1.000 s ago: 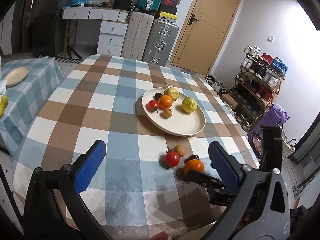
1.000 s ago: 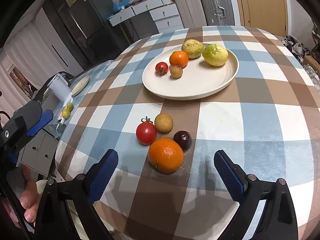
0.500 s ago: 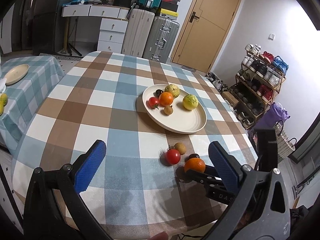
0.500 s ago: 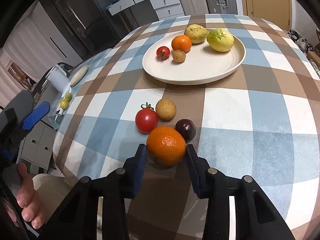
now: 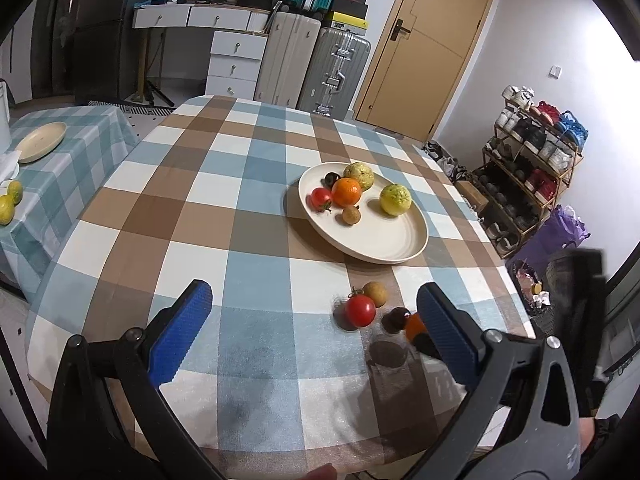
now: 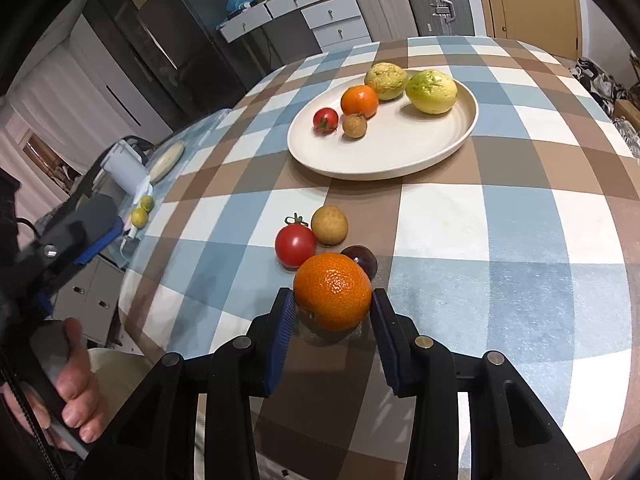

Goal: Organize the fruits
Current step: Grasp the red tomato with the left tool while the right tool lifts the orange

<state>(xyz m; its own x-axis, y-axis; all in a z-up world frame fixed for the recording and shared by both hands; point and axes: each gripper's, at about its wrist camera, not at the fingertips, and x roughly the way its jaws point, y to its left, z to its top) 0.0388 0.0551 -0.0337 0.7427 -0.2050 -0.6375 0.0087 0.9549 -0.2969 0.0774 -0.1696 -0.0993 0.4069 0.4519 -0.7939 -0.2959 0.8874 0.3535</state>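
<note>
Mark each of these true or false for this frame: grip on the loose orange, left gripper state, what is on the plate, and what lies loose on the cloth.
1. The right gripper is shut on the orange. True.
2. The left gripper holds the red tomato. False: it is open and holds nothing; the tomato lies on the tablecloth.
3. The plate has no orange on it. False: a second orange sits there among other fruit.
4. A brown round fruit lies beside the tomato, off the plate. True.
5. The dark plum is on the plate's rim. False: it lies on the cloth just behind the gripped orange.
</note>
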